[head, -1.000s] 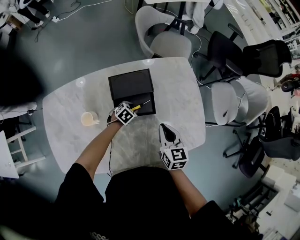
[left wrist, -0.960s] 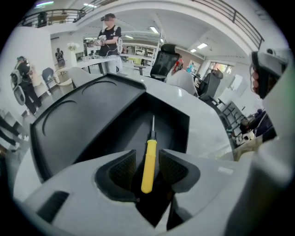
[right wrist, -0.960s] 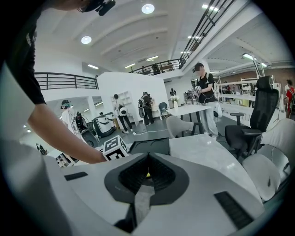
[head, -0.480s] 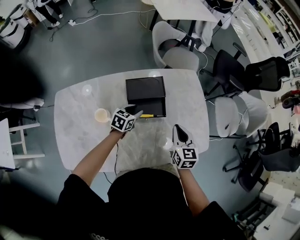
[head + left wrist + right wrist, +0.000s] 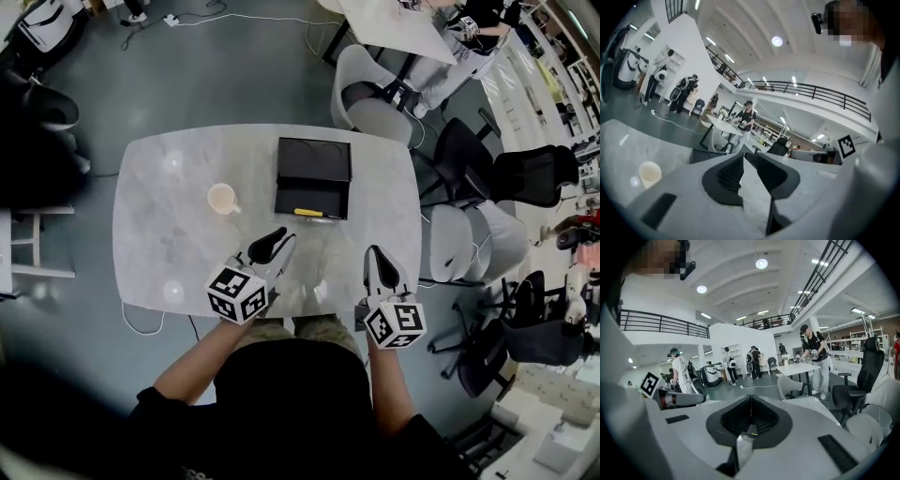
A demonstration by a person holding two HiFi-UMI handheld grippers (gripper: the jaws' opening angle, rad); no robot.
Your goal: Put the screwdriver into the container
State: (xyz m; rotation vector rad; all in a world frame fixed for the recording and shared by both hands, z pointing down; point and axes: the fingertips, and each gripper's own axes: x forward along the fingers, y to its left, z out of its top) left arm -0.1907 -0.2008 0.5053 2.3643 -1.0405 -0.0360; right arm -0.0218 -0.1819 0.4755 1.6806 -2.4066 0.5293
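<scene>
The screwdriver, with its yellow handle, lies inside the black container at the far middle of the marble table, near the container's front wall. My left gripper hovers nearer to me, apart from the container. Its jaws are closing with a narrow gap left and nothing between them. My right gripper is over the table's near right part, shut and empty. In the left gripper view the container shows just beyond the jaws.
A cream cup stands left of the container, also in the left gripper view. Grey chairs and black office chairs ring the table's far and right sides. A white cable hangs off the near left edge.
My left gripper let go of the screwdriver in the container and drew back toward me. The right gripper drew back slightly toward the near edge. The head view shifted, so the table sits differently in frame.
</scene>
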